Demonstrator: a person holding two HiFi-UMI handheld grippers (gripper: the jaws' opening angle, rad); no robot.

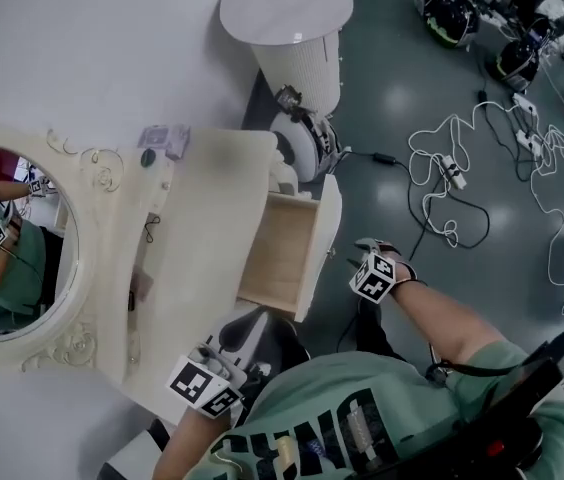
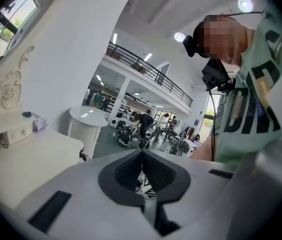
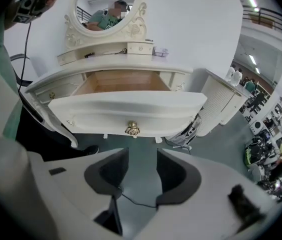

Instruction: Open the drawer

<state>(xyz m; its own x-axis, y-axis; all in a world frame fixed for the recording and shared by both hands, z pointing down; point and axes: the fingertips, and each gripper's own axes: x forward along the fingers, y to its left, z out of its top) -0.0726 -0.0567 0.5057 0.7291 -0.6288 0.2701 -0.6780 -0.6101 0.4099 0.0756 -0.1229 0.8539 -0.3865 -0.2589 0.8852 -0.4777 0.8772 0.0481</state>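
Drawer (image 3: 126,104) pulled well out of dressing tbl (image 1: 202,218) front, pale wood bottom on show, curved white front panel w/ small brass-look knob (image 3: 132,129) at its mid

R gripper (image 3: 142,159) released: jaws wide apart, nothing btwn them but grey-green floor (image 3: 141,149) & a thin black cable. Knob just beyond the tips, not touching. In head view, held just off the drawer's front edge, marker cube up, pointing steeply down

L gripper (image 2: 142,156) clenched: pads pressed together, nothing caught btwn. Held by tbl's near corner, aimed out across the hall, away from drawer

Oval mirror (image 1: 12,238) w/ scrolled frame at back of tbl; small lilac box (image 1: 165,140) on tbl top near far end. Round white pedestal stand (image 1: 287,8) just past tbl. Loose white cables (image 1: 442,183) strewn over floor beyond R gripper. Green T-shirt (image 1: 362,408) of the person low in head view, same shirt reflected in mirror
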